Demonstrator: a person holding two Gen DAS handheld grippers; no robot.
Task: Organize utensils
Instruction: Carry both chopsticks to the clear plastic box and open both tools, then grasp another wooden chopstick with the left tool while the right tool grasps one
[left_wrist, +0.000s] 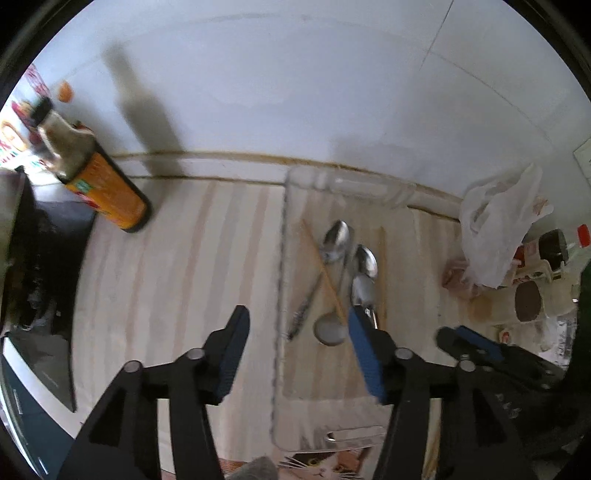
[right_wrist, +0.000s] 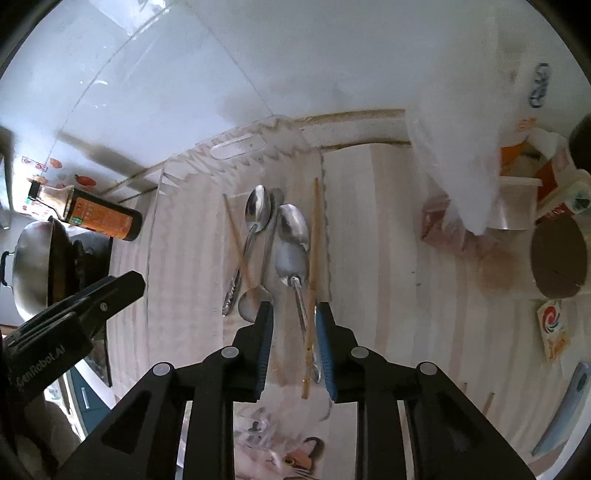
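Note:
A clear plastic tray (left_wrist: 282, 229) (right_wrist: 155, 229) lies on the striped counter and holds several metal spoons (left_wrist: 364, 266) (right_wrist: 291, 236) and wooden chopsticks (left_wrist: 325, 277) (right_wrist: 314, 266). My left gripper (left_wrist: 295, 325) is open and empty, hovering over the tray's left edge. My right gripper (right_wrist: 293, 314) is open, its jaws on either side of a spoon handle (right_wrist: 301, 314) and a chopstick, not closed on them. The right gripper shows in the left wrist view (left_wrist: 476, 343), and the left gripper in the right wrist view (right_wrist: 92, 295).
A dark sauce bottle with an orange label (left_wrist: 99, 188) (right_wrist: 99, 216) lies by the wall at left. A steel wok (right_wrist: 33, 262) sits on the stove at far left. A white plastic bag (left_wrist: 502, 218) (right_wrist: 461, 155), jars and packets crowd the right.

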